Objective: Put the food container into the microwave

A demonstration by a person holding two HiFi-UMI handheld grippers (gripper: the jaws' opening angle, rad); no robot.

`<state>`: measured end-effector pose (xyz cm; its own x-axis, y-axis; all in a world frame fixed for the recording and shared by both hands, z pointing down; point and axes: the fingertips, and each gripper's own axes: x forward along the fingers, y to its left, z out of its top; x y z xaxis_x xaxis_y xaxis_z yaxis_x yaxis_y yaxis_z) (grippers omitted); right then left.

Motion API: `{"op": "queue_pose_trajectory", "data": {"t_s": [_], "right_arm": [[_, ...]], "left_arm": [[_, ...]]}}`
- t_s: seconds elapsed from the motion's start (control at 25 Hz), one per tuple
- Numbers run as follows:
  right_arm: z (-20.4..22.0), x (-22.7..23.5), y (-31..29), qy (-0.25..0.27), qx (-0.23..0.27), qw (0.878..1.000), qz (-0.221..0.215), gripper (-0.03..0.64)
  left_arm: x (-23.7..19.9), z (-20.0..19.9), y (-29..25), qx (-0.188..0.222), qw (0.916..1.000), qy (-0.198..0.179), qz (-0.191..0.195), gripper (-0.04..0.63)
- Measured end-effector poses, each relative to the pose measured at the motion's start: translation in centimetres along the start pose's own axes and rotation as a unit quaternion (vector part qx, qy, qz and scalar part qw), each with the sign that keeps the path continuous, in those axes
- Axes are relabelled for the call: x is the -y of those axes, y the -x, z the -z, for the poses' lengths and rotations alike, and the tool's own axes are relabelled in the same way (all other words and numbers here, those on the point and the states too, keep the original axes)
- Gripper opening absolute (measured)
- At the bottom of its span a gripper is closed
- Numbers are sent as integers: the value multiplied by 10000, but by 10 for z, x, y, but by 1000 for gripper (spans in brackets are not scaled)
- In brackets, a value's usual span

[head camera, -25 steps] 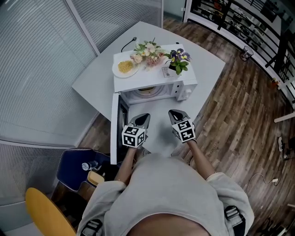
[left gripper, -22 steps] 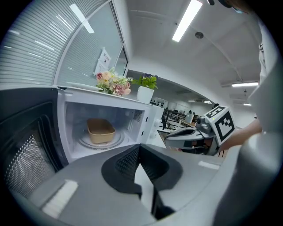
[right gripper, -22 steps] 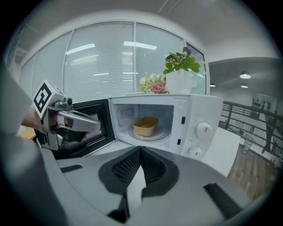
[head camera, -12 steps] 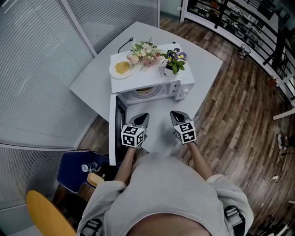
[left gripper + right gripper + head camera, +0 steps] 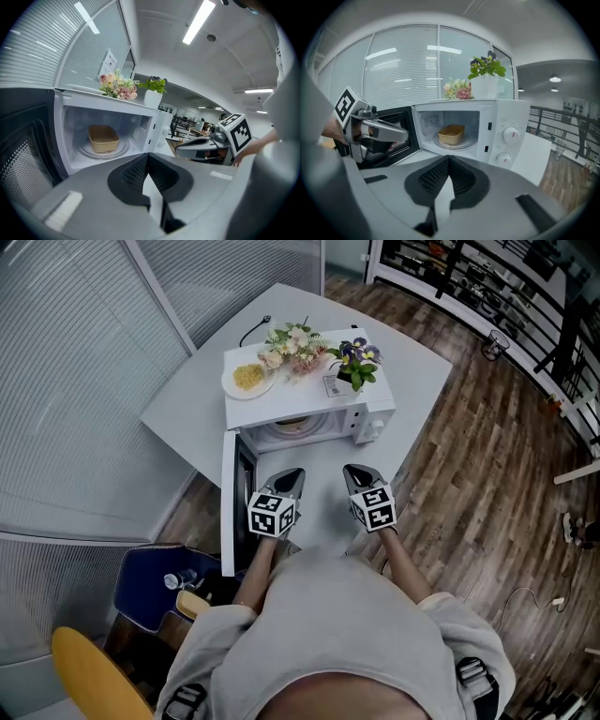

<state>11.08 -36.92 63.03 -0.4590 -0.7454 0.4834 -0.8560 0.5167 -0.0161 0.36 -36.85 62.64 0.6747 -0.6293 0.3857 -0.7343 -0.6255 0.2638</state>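
Food container (image 5: 103, 139) — whole only in gripper views

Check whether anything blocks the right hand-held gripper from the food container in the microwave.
Nothing visible does. The microwave door is swung open to the left, and the food container sits on the turntable, in clear line ahead of the shut right hand-held gripper.

One microwave (image 5: 370, 418) is standing on one desk (image 5: 187, 413), with one door (image 5: 228, 502) hanging open and two knobs (image 5: 511, 135) showing. One food container (image 5: 451, 133) is sitting inside. One plate (image 5: 250, 379), one bunch of flowers (image 5: 292, 343) and one potted plant (image 5: 357, 362) are resting on top. Two tools are showing: the left hand-held gripper (image 5: 289, 476) and the right hand-held gripper (image 5: 356, 472).
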Motion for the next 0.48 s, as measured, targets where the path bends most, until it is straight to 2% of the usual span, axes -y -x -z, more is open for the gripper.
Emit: {"op": "queue_pose_trajectory", "data": {"t_s": [0.48], "right_arm": [[-2, 1, -7, 82, -15, 10000, 6, 14]], "left_arm": [[4, 4, -11, -39, 9999, 16, 107, 11]]}}
